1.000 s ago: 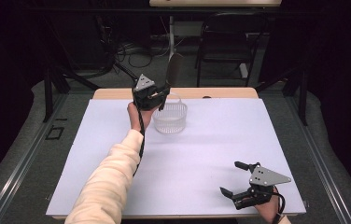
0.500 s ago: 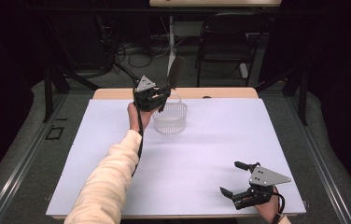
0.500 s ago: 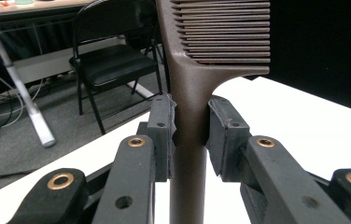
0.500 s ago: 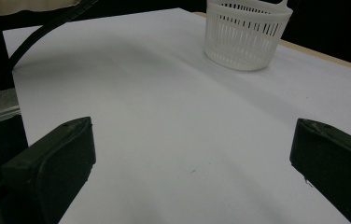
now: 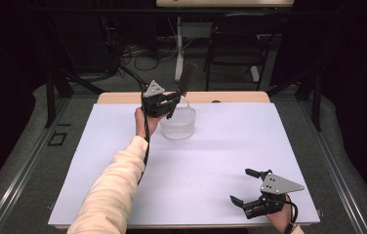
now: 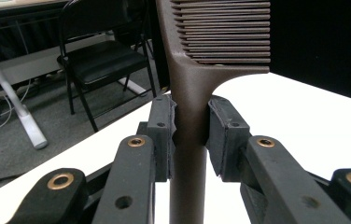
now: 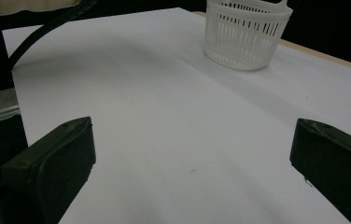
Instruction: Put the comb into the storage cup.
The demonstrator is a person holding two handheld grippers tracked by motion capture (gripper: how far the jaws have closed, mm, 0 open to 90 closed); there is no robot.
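Nearest the person, the right gripper (image 5: 254, 201) is resting low at the near right corner of the white table (image 5: 230, 161), its 2 jaws standing wide apart with nothing between them; the right gripper view is showing bare table between the black pads.

Farther out, the left gripper (image 5: 164, 102) is hovering at the near left rim of the white basket (image 5: 178, 123), which is standing upright near the far edge of the table. Its 2 jaws are clamping the handle of a brown comb (image 6: 188, 116); in the left gripper view the pads are pressing on both sides of the handle just below the teeth, and the toothed end is pointing up and away. In the high view the comb (image 5: 187, 78) is sticking up above the basket's rim.

The step in hand looks like putting the comb into the basket. Doing it well probably means bringing the comb over the middle of the opening, clear of the basket's arched handle, tilting it so 1 end is pointing down, lowering it inside the wall, and only then easing the jaws apart, so the light basket is not getting knocked over.
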